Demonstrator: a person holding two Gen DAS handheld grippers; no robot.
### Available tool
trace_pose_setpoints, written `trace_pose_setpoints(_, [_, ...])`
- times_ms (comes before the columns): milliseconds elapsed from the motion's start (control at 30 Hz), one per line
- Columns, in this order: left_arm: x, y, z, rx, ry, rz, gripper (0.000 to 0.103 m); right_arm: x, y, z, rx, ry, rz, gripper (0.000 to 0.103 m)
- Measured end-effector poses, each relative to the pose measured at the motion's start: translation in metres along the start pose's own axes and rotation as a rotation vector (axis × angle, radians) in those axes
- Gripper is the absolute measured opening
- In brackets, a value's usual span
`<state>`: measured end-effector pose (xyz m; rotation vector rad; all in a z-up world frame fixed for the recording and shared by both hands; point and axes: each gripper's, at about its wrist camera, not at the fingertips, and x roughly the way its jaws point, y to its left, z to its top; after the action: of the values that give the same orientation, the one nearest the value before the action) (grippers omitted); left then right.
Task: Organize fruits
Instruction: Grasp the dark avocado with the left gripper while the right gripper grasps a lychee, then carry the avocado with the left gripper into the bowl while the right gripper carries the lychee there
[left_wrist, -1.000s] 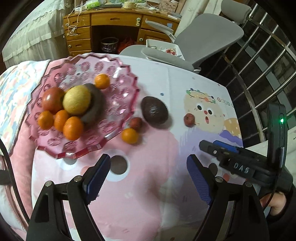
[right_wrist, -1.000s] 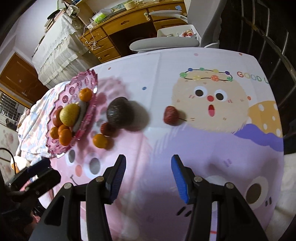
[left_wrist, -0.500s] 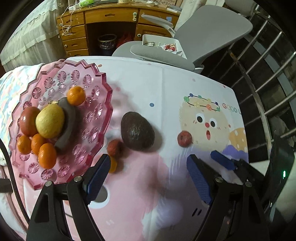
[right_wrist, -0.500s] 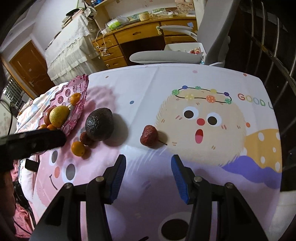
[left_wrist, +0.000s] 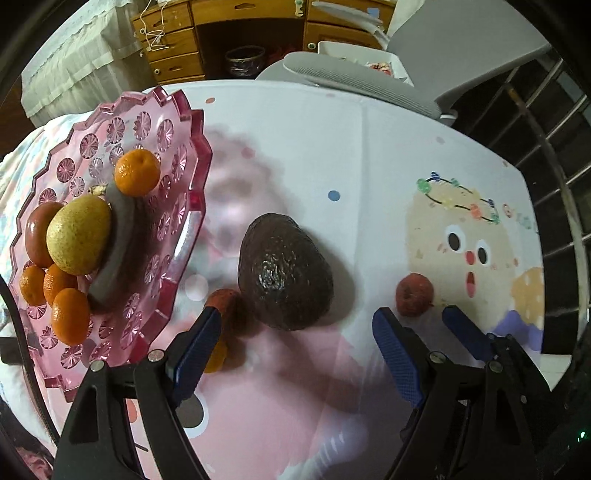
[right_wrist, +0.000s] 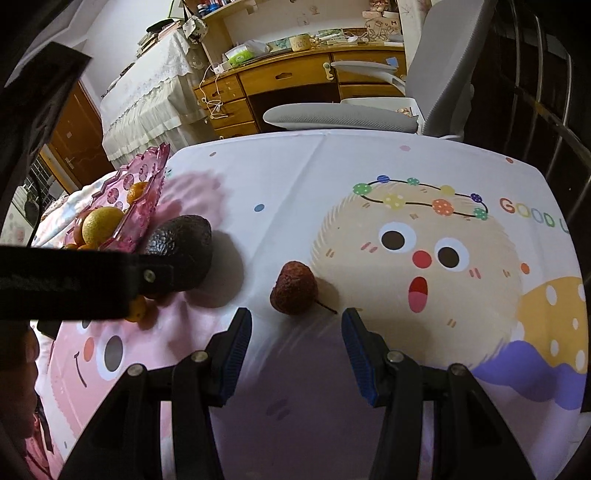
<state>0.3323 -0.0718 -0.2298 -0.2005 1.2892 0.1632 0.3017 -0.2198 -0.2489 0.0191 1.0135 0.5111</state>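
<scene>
Through my left wrist view, my left tongs (left_wrist: 291, 328) are spread wide and hold nothing, with the avocado (left_wrist: 285, 271) lying on the worktop (left_wrist: 295, 140) just beyond the gap between them. To its left sits the pink glass dish (left_wrist: 184, 206), already loaded: a yellow-green round fruit (left_wrist: 78, 235), a red one (left_wrist: 35, 234), several small oranges (left_wrist: 137, 172) and a dark curved piece I can't identify. So I judge the job partly done. Still loose on the worktop are the avocado, a small reddish fruit (left_wrist: 226, 300) touching its left side, an orange (left_wrist: 218, 356) half hidden behind my left finger, and another reddish fruit (left_wrist: 414, 294) off to the right. Through my right wrist view, my right tongs (right_wrist: 297, 341) are also wide and empty, with that lone reddish fruit (right_wrist: 294, 282) just past the fingertips, centred between them. The dish (right_wrist: 142, 206) shows edge-on at far left, the avocado (right_wrist: 184, 251) beside it, partly hidden by my other tool.
</scene>
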Motion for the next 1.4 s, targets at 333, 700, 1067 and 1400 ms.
trace_pose_setpoints(333, [0.021, -0.009, 0.011, -0.011, -0.026, 0.063, 0.077, 0.01, 0.007, 0.002, -0.035, -0.036, -0.026, 0.051])
trace_pose_setpoints(700, [0.033, -0.025, 0.019, 0.024, -0.025, 0.129, 0.063, 0.014, 0.007, 0.004, -0.029, -0.059, -0.039, 0.042])
trace_pose_setpoints(1067, [0.027, -0.016, 0.013, 0.023, -0.008, 0.116, 0.057, 0.01, 0.005, 0.004, -0.03, -0.024, -0.013, 0.029])
trace_pose_setpoints(1400, [-0.008, -0.009, -0.025, 0.01, -0.01, 0.019, 0.056, -0.021, 0.001, -0.004, -0.083, -0.019, -0.034, 0.028])
